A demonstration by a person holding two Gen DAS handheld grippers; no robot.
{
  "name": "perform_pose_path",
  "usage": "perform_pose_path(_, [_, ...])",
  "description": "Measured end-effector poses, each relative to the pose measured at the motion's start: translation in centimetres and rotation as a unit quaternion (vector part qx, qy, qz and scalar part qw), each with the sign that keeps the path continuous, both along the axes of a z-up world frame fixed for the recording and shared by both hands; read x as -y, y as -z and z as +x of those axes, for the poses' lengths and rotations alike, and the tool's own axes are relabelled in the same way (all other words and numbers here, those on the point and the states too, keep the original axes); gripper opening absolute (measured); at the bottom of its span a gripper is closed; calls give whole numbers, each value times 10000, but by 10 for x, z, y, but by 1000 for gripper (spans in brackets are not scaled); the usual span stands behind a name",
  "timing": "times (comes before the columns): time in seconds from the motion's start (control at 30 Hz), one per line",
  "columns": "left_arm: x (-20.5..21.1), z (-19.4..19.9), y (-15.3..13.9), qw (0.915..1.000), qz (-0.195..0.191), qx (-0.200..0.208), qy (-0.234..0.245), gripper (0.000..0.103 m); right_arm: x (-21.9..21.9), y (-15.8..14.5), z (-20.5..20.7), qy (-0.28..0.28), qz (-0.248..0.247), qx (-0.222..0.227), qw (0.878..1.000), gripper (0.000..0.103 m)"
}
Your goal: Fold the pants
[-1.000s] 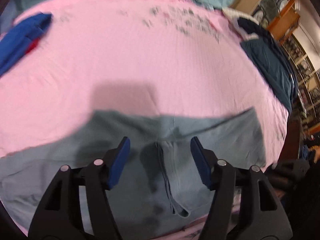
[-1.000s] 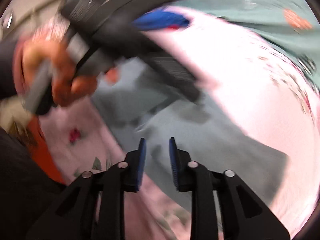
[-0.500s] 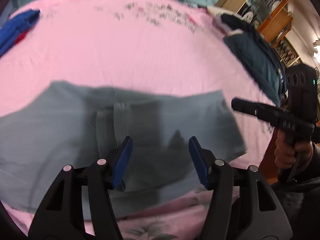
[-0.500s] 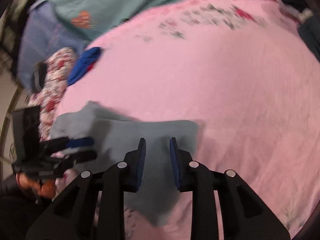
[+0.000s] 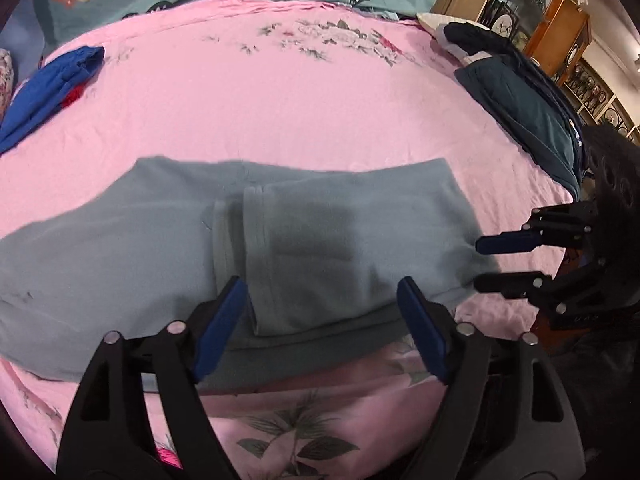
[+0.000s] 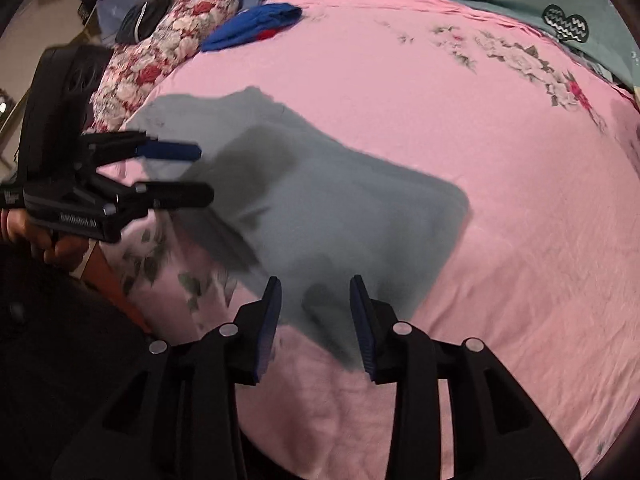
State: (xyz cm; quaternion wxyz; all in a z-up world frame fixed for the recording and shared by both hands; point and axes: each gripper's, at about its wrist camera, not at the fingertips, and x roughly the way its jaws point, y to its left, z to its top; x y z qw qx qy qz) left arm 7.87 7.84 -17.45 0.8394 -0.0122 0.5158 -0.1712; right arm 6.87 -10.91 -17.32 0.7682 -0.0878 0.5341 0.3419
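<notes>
Grey pants [image 5: 328, 240] lie flat near the bed's [image 5: 280, 112] front edge, long axis parallel to it, one end folded back over the middle. Left tongs [image 5: 320, 312] wide open, empty, over them. Right tongs [image 6: 316, 312] partly open, empty, above the folded end.

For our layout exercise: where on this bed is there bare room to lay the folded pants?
Bare pink sheet lies beyond the pants, bordered by blue cloth and dark clothes. The near edge is crowded by pants.
</notes>
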Motion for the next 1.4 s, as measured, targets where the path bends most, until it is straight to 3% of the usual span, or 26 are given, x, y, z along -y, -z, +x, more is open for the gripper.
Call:
perform_pose_path(0.1, [-11, 1, 15, 9985, 110, -408, -360, 79, 3, 0, 1, 70, -22, -10, 10000, 39])
perform_pose_path(0.2, [-44, -5, 2, 9939, -312, -201, -1043, 81, -6, -22, 6, 35, 275, 311, 9991, 39])
perform_pose_path(0.3, [-87, -13, 1, 9813, -657, -264, -1792, 81, -39, -38, 15, -305, 627, 494, 9963, 39])
perform_pose_path(0.43, [-133, -32, 7, 9610, -914, -393, -2581, 81, -100, -26, 19, -1087, 608, 657, 9900, 39])
perform_pose_path(0.53, [-150, -48, 7, 9528, -979, -395, -2846, 81, -134, -12, 22, -1530, 408, 621, 9854, 39])
perform_pose_path(0.7, [-162, -66, 6, 9476, -956, -338, -3031, 81, -151, 10, 24, -1611, 203, 491, 9855, 38])
perform_pose_path(0.73, [-163, -68, 6, 9467, -963, -330, -3056, 81, -153, 11, 25, -1629, 176, 530, 9851, 31])
perform_pose_path(0.83, [-170, -73, 4, 9456, -937, -298, -3102, 81, -161, 5, 32, -1562, 134, 575, 9860, 7])
perform_pose_path(1.0, [-177, -77, -1, 9449, -928, -244, -3130, 81, -168, -22, 18, -1619, 542, 781, 9822, 5])
perform_pose_path(1.13, [-176, -74, 0, 9478, -904, -286, -3046, 81, -185, -1, 7, -1861, 280, 796, 9789, 5])
perform_pose_path(1.23, [-170, -68, -4, 9529, -826, -266, -2905, 81, -185, 10, 10, -1845, 297, 699, 9799, 12])
perform_pose_path(1.27, [-167, -65, -6, 9550, -798, -245, -2847, 81, -184, 6, 11, -1835, 308, 579, 9808, 25])
perform_pose_path(1.33, [-159, -57, -15, 9612, -768, -133, -2645, 81, -176, -7, 12, -1719, 380, 534, 9829, 39])
perform_pose_path(1.4, [-147, -48, -26, 9674, -756, 48, -2418, 81, -155, -26, 14, -1487, 736, 593, 9843, 40])
